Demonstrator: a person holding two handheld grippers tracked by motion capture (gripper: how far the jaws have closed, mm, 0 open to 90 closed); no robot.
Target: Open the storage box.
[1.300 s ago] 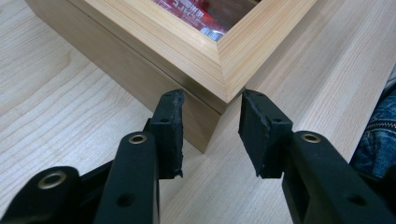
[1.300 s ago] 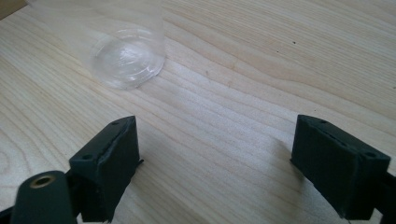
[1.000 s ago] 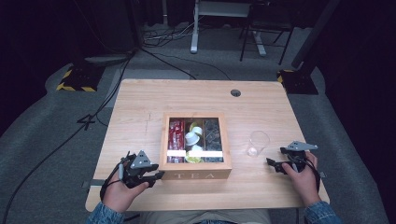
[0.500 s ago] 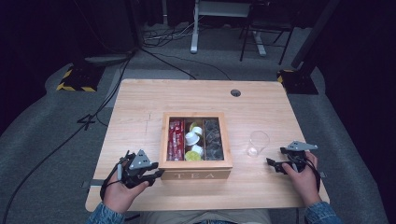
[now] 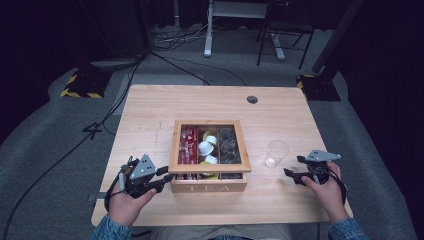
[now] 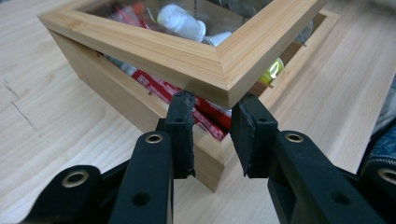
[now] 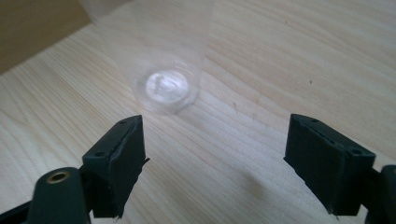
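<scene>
left gripper view: the left tongs point(image 6: 212, 105) are closed on the near corner of the glass-paned wooden frame lid point(image 6: 187, 56), their black pads nipping its underside at the frame's centre. the lid sits tilted up off the light wooden tea box point(image 6: 107, 88), leaving a wedge-shaped gap. the corner looks chosen because it overhangs and gives the pads an edge to bite, and lifting there should swing the lid open on its far side. through the gap show flat red sachets point(image 6: 205, 119), with white capsule-shaped pods point(image 6: 182, 21) under the pane at the top of the frame.

right gripper view: the right tongs point(image 7: 215, 135) stand wide apart with bare wood between them. they have just been closing a little, with nothing in their grasp. the clear, empty plastic cup point(image 7: 166, 88) stands upright ahead of them in the upper middle, apart from both pads, probably kept within reach to take something from the box.

the high view adds the layout: the box sits mid-frame on the pale wooden counter point(image 5: 150, 110), the left tongs point(image 5: 162, 179) are at its lower left corner, and the cup point(image 5: 276, 152) is just right of it, with the right tongs point(image 5: 292, 166) near it at the lower right. the lid's lift is hard to make out there. the left gripper view makes it plain, as well as the contact at the corner.
</scene>
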